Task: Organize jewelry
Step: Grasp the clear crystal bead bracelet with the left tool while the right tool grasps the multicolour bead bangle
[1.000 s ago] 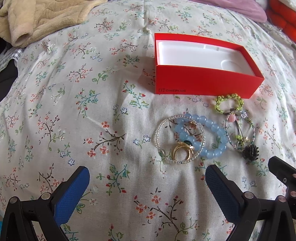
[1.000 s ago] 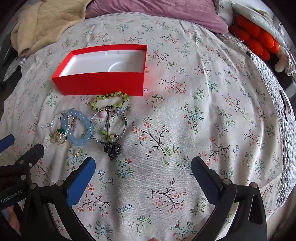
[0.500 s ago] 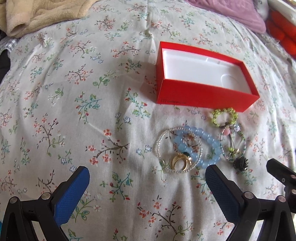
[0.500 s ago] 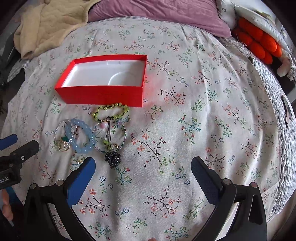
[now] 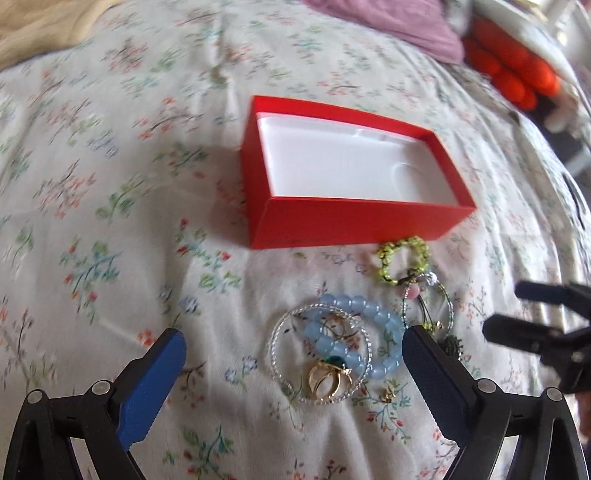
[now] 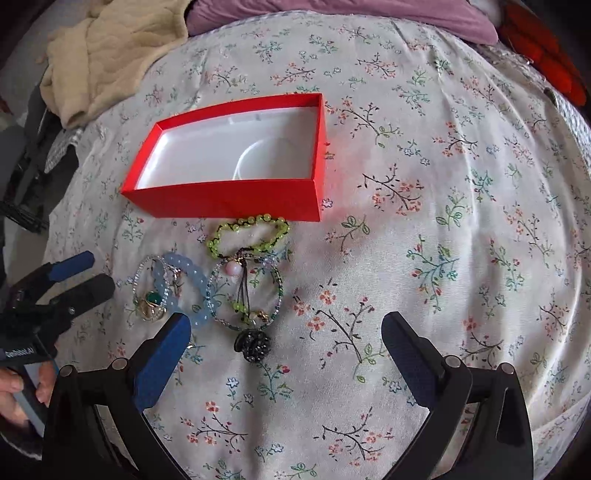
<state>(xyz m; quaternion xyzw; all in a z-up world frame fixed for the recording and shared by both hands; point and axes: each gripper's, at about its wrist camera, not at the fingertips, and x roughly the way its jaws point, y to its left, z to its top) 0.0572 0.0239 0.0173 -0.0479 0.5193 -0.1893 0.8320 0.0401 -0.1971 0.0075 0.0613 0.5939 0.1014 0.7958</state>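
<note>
Below the red box [image 6: 236, 162], a cluster of jewelry lies on the floral bedspread [image 6: 443, 221], just beside the box's near wall: green bead bracelet [image 6: 247, 236] nearest the box, blue bead bracelet [image 5: 354, 336] overlapping a clear beaded ring-shaped bracelet [image 5: 319, 354], gold ring w/ green stone [image 5: 330, 376] inside that, thin dark-beaded bracelet [image 6: 243, 291] w/ pink bead, black sparkly ball [image 6: 254, 343] at its near end. Left gripper [image 5: 291, 373]: fingers wide apart, empty, straddling the blue/clear bracelets. Right gripper [image 6: 286, 350]: fingers wide apart, empty, near the black ball. Step, as judged: approach for first pick; nothing moved yet. Next move calls for lowering onto one piece, closing on a single strand w/o snagging overlapped neighbours. Box: white liner, nothing inside. Beyond: beige blanket [image 6: 110, 55], purple pillow [image 6: 332, 14].
</note>
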